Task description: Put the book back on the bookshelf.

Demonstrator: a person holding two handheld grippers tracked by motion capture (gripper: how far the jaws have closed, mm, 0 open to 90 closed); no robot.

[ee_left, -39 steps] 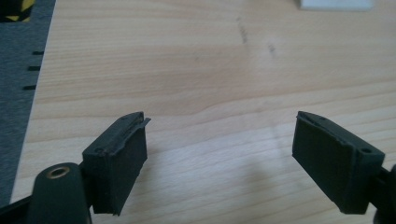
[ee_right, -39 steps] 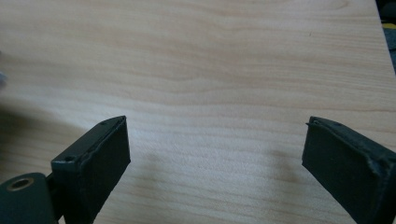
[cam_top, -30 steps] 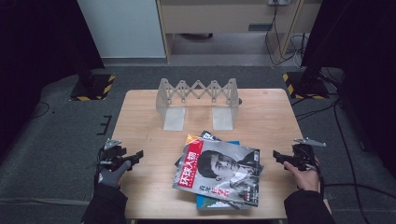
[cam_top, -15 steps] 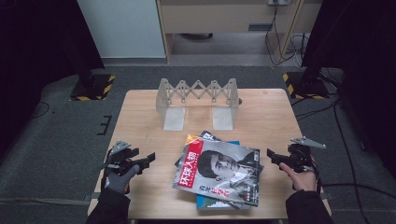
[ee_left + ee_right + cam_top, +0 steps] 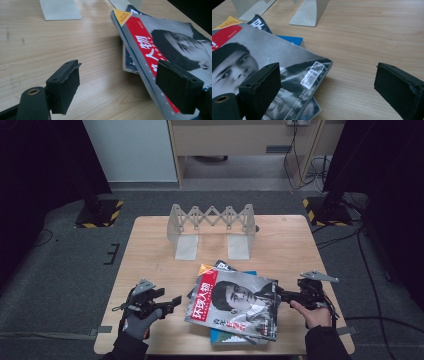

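While both tongs, left (image 5: 172, 301) and right (image 5: 284, 295), gape released beside the magazine stack (image 5: 235, 305) at the counter's near edge, gripping its edges likely follows.

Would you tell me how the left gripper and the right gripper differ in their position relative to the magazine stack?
The left gripper points at the top magazine from its red-titled spine side; the right gripper comes from the barcode corner side. The left gripper is apart from the stack; the right gripper's tips reach the cover's edge. Both are open, holding nothing.
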